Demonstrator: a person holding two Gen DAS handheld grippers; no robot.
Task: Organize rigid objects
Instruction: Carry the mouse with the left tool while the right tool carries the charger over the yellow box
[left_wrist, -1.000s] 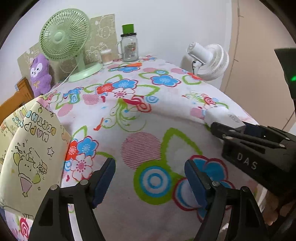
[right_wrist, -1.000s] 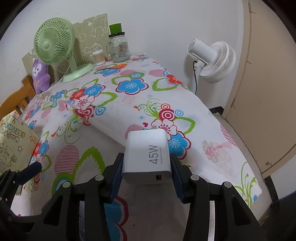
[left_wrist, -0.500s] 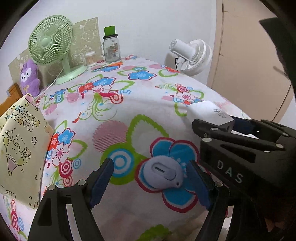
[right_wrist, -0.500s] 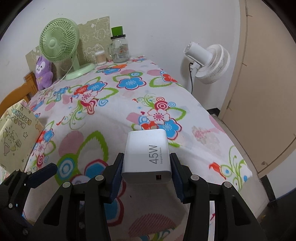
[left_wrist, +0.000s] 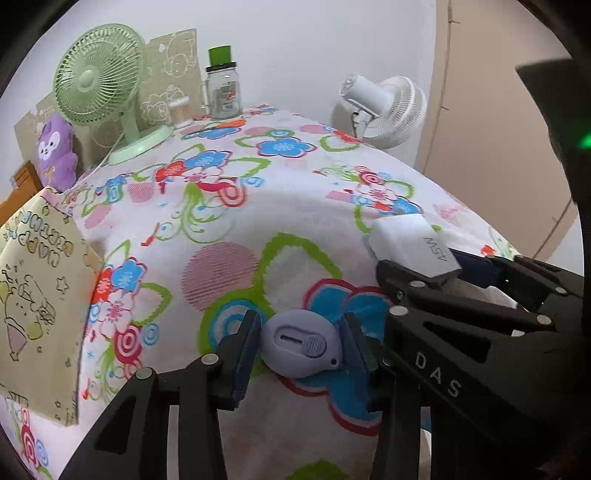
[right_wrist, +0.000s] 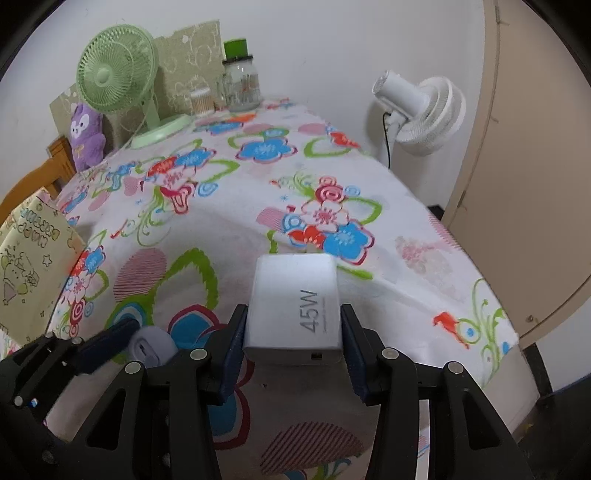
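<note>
The flowered tablecloth (left_wrist: 229, 229) serves as the landmark. At its left edge a yellow cartoon gift bag (left_wrist: 37, 306) is propped, and a purple plush toy (left_wrist: 57, 151) is seen just past its far left corner. Along its far edge a green desk fan (left_wrist: 99, 85), a small jar of cotton swabs (left_wrist: 179, 112) and a glass jar with a green lid (left_wrist: 221, 90) are lined up against the wall. The wide middle of the cloth is left bare. Beyond its right edge a white floor fan (left_wrist: 384, 107) is stood, and a beige door (right_wrist: 532, 147) is seen further right.

Near the cloth's front edge, the left gripper (left_wrist: 295, 347) has just been closing on a lavender utility knife (left_wrist: 299, 347), which is now touched by both blue pads. The knife is egg-shaped, with a darker slider in a slot on its top face; whether it is lifted off the cloth cannot be told.

To its right, above the cloth's front right part, the right gripper (right_wrist: 293, 328) is clamped on a white charger (right_wrist: 295, 306). The charger is a rounded block marked 45W, with a small port facing the camera.
</note>
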